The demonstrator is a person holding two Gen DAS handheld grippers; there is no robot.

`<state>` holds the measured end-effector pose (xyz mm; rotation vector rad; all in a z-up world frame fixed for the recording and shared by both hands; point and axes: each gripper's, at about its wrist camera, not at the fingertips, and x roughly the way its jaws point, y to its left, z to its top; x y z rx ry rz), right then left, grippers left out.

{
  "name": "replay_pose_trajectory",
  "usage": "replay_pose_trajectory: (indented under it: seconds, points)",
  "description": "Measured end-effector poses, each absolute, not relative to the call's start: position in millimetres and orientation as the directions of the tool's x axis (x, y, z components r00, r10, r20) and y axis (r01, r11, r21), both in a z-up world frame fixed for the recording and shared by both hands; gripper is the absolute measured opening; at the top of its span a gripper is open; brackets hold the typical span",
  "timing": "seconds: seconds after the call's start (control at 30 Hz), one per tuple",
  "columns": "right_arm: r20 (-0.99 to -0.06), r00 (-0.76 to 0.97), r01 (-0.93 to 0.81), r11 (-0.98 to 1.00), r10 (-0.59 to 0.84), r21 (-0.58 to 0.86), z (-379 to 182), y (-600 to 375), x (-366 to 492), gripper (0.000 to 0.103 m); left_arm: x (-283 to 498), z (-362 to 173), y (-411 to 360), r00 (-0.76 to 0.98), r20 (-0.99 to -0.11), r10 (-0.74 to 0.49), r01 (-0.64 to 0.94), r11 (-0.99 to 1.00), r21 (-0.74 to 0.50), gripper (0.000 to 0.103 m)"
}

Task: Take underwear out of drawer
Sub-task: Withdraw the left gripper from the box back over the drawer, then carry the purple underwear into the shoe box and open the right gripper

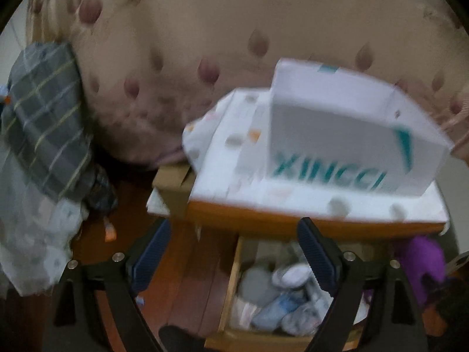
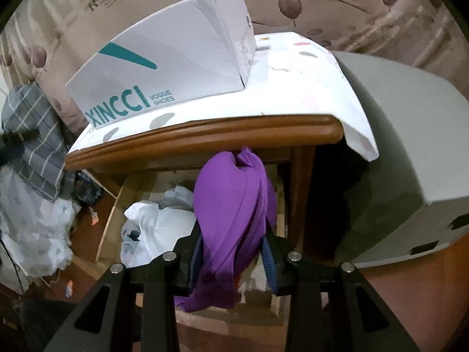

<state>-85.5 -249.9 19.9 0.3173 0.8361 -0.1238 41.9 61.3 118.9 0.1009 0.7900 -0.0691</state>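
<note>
Purple underwear point(image 2: 231, 214) (in right tool point(image 2: 234, 252)) under nightstand top point(image 2: 205, 138), shoebox point(image 2: 164, 58) above

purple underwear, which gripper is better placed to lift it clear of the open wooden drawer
Right. The right gripper is already shut on the purple fabric underwear above the open wooden drawer; the left gripper is open and holds nothing.

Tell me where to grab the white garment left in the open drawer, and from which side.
Take the white garment by its raised, bunched ridge, coming from above through the drawer's open top. The left hand-held gripper is open and empty; the right hand-held gripper is shut on the purple underwear.
</note>
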Motion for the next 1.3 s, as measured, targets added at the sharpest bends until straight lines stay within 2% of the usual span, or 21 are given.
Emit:
replay_pose_trajectory:
  seconds: [0.17, 0.3, 0.5, 0.77, 0.97, 1.1, 1.17, 1.3]
  points:
    - [-0.736, 0.676, 0.206, 0.959, 0.004, 0.195, 49.9, -244.6, -93.3, 0.035, 46.0, 69.0, 86.3, 0.654, -0.757, 0.002, -0.019, 1.000, -0.014, 0.086]
    - [-0.729, 0.684, 0.194, 0.962, 0.009, 0.194, 74.1, -241.9, -98.3, 0.035, 43.7, 43.8, 99.4, 0.652, -0.758, 0.024, -0.090, 0.995, -0.046, 0.086]
    - [-0.680, 0.733, 0.154, 0.975, -0.004, 0.161, 136.3, -232.8, -100.8, 0.035, 40.6, 34.8, 96.4, 0.672, -0.736, 0.086, -0.080, 0.996, 0.044, 0.086]
    - [-0.516, 0.856, 0.086, 0.992, -0.029, 0.088, 259.7, -217.6, -78.1, 0.035, 39.0, 36.0, 100.8, 0.678, -0.732, 0.067, -0.076, 0.997, 0.021, 0.086]
    - [-0.401, 0.913, 0.099, 0.994, -0.076, 0.036, 325.4, -210.8, -26.5, 0.035, 41.5, 35.6, 104.8, 0.667, -0.743, 0.047, -0.080, 0.997, -0.008, 0.086]
    - [-0.375, 0.919, 0.130, 0.991, -0.119, 0.004, 337.2, -206.0, 19.5, 0.035, 45.8, 36.0, 111.1, 0.661, -0.749, 0.053, -0.104, 0.994, -0.021, 0.086]
    - [-0.393, 0.910, 0.140, 0.990, -0.133, -0.011, 331.6, -204.2, 40.7, 0.035, 47.5, 35.4, 116.2, 0.657, -0.752, 0.040, -0.112, 0.993, -0.045, 0.086]
    - [-0.505, 0.846, 0.173, 0.984, -0.172, -0.046, 290.6, -209.6, 99.1, 0.035, 49.3, 34.2, 122.2, 0.649, -0.759, 0.039, -0.129, 0.990, -0.060, 0.086]
